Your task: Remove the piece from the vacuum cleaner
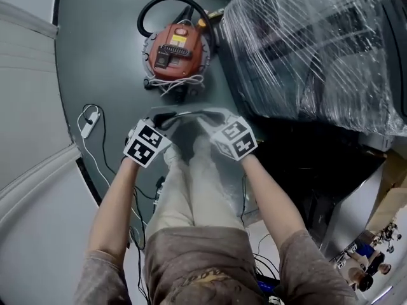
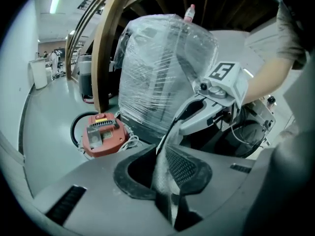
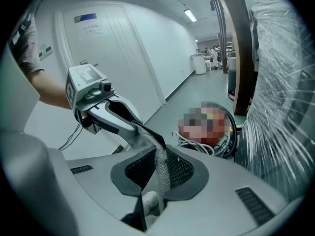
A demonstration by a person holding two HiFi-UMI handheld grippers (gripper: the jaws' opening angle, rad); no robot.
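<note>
The red vacuum cleaner (image 1: 176, 51) stands on the grey floor ahead of me, also visible in the left gripper view (image 2: 103, 134). I hold a thin grey mesh cloth piece (image 1: 184, 115) stretched between both grippers, above my legs. My left gripper (image 1: 163, 119) is shut on one end of the cloth (image 2: 162, 166); its own jaws (image 2: 167, 181) pinch it. My right gripper (image 1: 205, 118) is shut on the other end (image 3: 161, 168), pinched in its own jaws (image 3: 157, 181). Each gripper shows in the other's view, the right (image 2: 173, 128) and the left (image 3: 145, 134).
A large bundle wrapped in clear plastic film (image 1: 318, 49) stands close on the right of the vacuum. The vacuum's black hose (image 1: 162, 5) loops behind it and its white cord lies at its base. A white cable with a plug (image 1: 89, 121) trails on the floor at left.
</note>
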